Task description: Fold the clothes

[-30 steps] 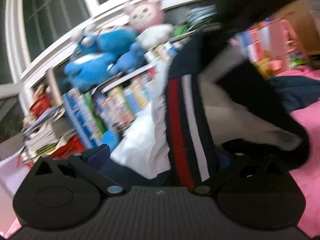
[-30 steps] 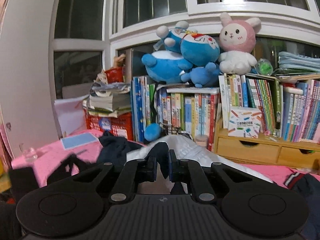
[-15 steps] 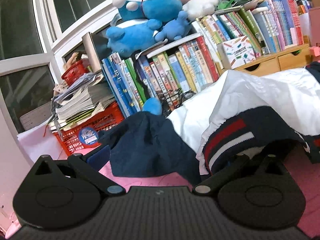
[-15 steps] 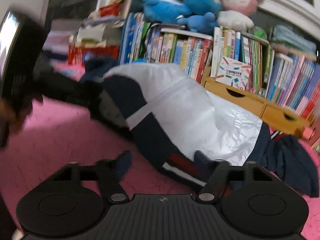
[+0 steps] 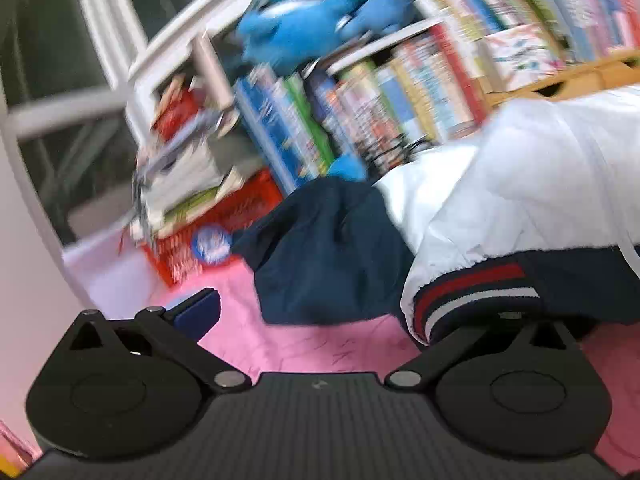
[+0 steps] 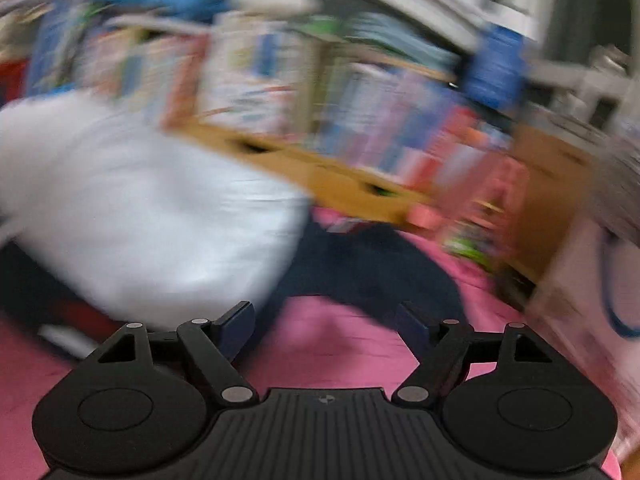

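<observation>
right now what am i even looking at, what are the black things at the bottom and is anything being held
The black shapes are two hand-held grippers, each with a camera looking along its fingers. One picture is from the left gripper, one from the right gripper. Both are open and hold nothing; the right one's jaws have just been opening, with only bare cover between them. A white and navy jacket lies crumpled on a pink cover, its striped cuff near the left gripper. Books stand behind.
</observation>
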Demonstrator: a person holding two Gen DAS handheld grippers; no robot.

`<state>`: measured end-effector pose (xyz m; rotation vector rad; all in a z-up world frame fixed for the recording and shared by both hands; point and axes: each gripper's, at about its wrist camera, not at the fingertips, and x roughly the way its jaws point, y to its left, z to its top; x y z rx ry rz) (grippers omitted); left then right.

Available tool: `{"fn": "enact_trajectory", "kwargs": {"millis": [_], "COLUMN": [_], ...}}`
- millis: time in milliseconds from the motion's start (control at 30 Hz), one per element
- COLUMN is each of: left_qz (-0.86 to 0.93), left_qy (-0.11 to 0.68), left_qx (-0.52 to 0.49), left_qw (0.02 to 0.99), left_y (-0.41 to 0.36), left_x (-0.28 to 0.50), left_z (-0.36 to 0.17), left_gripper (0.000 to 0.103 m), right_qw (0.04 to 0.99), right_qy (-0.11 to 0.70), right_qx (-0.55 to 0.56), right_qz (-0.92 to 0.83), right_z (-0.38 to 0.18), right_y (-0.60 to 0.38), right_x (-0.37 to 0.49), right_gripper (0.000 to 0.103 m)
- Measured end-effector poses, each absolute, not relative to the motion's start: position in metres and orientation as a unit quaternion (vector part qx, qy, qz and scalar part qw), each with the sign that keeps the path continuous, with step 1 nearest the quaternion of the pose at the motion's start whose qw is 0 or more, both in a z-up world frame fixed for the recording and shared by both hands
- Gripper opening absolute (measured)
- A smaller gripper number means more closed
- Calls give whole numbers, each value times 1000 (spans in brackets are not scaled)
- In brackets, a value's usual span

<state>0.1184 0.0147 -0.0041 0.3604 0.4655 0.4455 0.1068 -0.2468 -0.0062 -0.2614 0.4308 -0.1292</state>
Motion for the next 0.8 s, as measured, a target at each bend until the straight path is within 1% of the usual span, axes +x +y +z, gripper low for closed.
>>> {"fn": "enact_trajectory", "kwargs": {"millis": [67,100,133,200,267,333,367,433,533,633,733,800], "left_qz": [219,216,214,221,217,223,218,208,180,174,168,191], "left_qy": [236,239,242,241,238,230,230,231,247,246,255,248], "left_qx": [158,155,152,181,205,225,224,223,207,211,216,217], "left_qw": [933,934,934,928,924,920,922,924,929,930,928,925], "left_y": [22,23,23,11,2,1,4,11,12,0,-11,-8], "left_x": [121,122,122,124,121,119,118,116,115,114,121,125], "left_z": [-3,-5,-6,-12,-16,-17,-16,-14,-17,-23,-29,-25], "left_gripper": [103,103,103,103,103,103,103,103,103,103,103,103], "right_qw": [972,970,966,952,947,941,941,950,958,954,936,930], "right_qy": [218,220,222,226,225,223,226,241,257,250,272,264], "right_qx": [-92,-97,-112,-173,-203,-232,-233,-187,-127,-135,-177,-230], "right_qz": [0,35,68,114,107,100,93,64,25,90,141,110], "right_z": [1,0,-2,-13,-22,-30,-32,-22,-9,-4,-12,-23], "right_y": [-260,-256,-248,-222,-205,-187,-185,-201,-223,-219,-204,-192], "right_x": [97,90,85,77,81,84,88,101,117,97,90,88], "right_gripper": [78,79,81,85,88,96,98,102,102,102,102,102]}}
